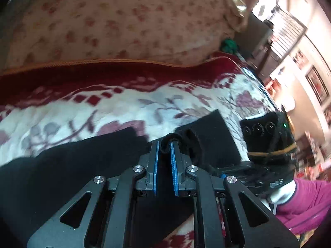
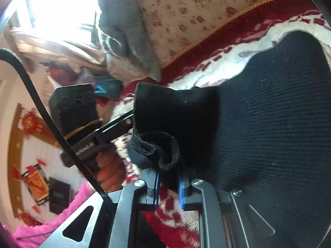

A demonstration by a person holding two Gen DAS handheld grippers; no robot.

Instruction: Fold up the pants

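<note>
- While both tools work over it, the floral blanket (image 1: 115, 103) spreads beneath and ahead of them, with a cream flowered cover (image 1: 115, 20) beyond its orange-trimmed edge.
- Black pants (image 1: 72, 165) lie on that blanket, stretching left of and under the left gripper (image 1: 164, 144); in the right wrist view the pants (image 2: 269, 113) fill the space ahead and to the right.
- Left gripper: its 2 blue pads are clamped on a bunched black cuff edge at their tips.
- Right gripper (image 2: 168, 175): the fingers stand slightly apart, with a rolled cuff loop (image 2: 159, 150) at their tips; whether they pinch it, I cannot tell.
</note>
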